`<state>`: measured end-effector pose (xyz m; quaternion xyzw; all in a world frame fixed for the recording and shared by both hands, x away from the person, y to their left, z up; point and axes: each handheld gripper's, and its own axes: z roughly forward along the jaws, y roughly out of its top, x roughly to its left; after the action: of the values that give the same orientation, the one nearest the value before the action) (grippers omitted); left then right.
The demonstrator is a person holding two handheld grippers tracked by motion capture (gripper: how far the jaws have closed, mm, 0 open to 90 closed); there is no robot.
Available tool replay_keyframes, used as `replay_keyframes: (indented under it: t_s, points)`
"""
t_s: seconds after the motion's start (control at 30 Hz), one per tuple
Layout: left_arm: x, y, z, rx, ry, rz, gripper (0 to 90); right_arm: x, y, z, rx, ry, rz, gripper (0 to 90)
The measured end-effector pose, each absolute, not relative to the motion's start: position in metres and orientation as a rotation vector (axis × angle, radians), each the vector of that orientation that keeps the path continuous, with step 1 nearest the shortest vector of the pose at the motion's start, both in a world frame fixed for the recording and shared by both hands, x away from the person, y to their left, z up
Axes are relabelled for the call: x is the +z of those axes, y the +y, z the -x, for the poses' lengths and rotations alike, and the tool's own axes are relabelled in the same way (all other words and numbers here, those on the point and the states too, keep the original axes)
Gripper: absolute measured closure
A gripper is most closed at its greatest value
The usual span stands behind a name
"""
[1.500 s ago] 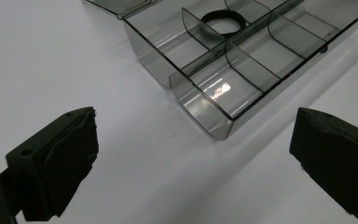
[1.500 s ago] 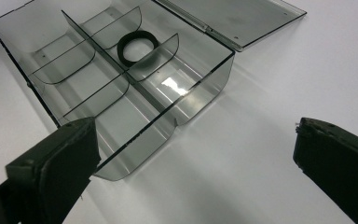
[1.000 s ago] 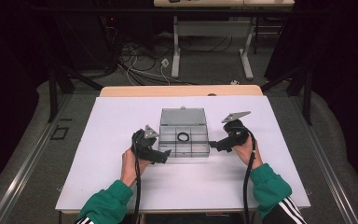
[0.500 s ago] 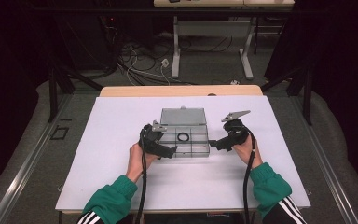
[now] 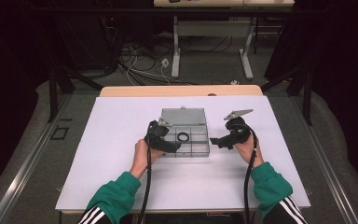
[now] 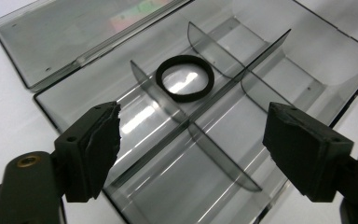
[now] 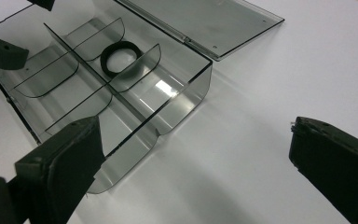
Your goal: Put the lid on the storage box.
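Observation:
A smoky clear compartment box [image 5: 200,148] lies mid-table with its lid [image 5: 183,115] folded flat behind it. A black ring [image 5: 183,137] rests in the middle back compartment, also seen in the left gripper view [image 6: 185,78] and the right gripper view [image 7: 120,56]. My left gripper [image 5: 175,142] hovers over the box's left front part. Its jaws [image 6: 193,126] are open and have just been closing, with only the box's dividers [image 6: 191,126] under them and no pad touching anything. My right gripper [image 5: 218,141] stands open just right of the box, over bare table [image 7: 196,135].
The box sits on a white tabletop [image 5: 121,186] with a wooden strip [image 5: 182,90] along the far edge. Beyond the table are desk legs [image 5: 176,56] and loose cables [image 5: 135,60] on the floor. Bare white surface lies on all sides of the box.
My left gripper has slid to the right, from beside the box to over its left front part, and its jaws have narrowed a little. The right gripper has kept still.

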<state>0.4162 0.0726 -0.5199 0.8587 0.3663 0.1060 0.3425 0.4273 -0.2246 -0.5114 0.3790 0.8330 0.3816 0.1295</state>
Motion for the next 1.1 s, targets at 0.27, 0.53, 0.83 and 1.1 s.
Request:
replay_keyframes:
  t_s: [0.27, 0.53, 0.83, 1.1]
  points:
    - [-0.528, 0.065, -0.421, 0.277, 0.976, -2.27, 35.2, -0.512, -0.224, -0.427, 1.114, 2.416, -1.117, 3.5]
    - [-0.537, 0.063, -0.424, 0.279, 0.98, -2.28, 47.4, -0.514, -0.221, -0.427, 1.109, 2.416, -1.115, 4.9]
    - [-0.541, 0.062, -0.426, 0.277, 0.978, -2.288, 54.0, -0.517, -0.22, -0.43, 1.11, 2.407, -1.119, 8.5]
    - [-0.541, 0.063, -0.428, 0.261, 0.954, -2.295, 56.3, -0.517, -0.219, -0.433, 1.117, 2.373, -1.107, 20.4]
